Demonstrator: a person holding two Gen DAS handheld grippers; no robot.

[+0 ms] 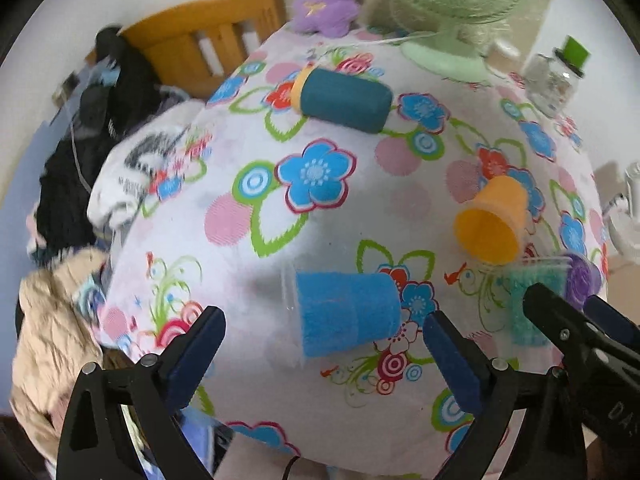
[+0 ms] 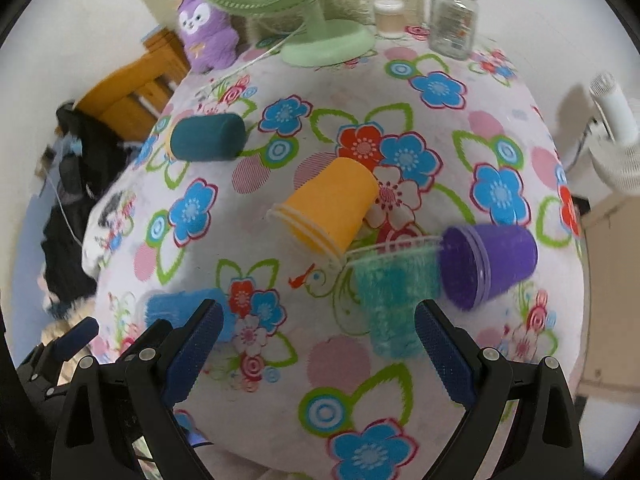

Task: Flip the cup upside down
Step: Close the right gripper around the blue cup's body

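Observation:
Several cups lie on their sides on the floral cloth. A light blue cup (image 1: 346, 312) lies just ahead of my open left gripper (image 1: 324, 338), between its fingers' line. It shows at the left in the right wrist view (image 2: 188, 312). A teal-green cup (image 2: 392, 304) lies just ahead of my open right gripper (image 2: 318, 328), nearer its right finger. A purple cup (image 2: 488, 264) touches it on the right. An orange cup (image 2: 332, 204) lies behind. A dark teal cup (image 2: 208, 136) lies far left.
A green fan (image 2: 320, 36), a purple plush owl (image 2: 208, 28) and a glass jar (image 2: 454, 20) stand at the table's far edge (image 2: 400, 46). A wooden bed frame (image 1: 208, 32) and dark clothes (image 1: 100, 120) are off the left. A white fan (image 2: 616, 128) is at the right.

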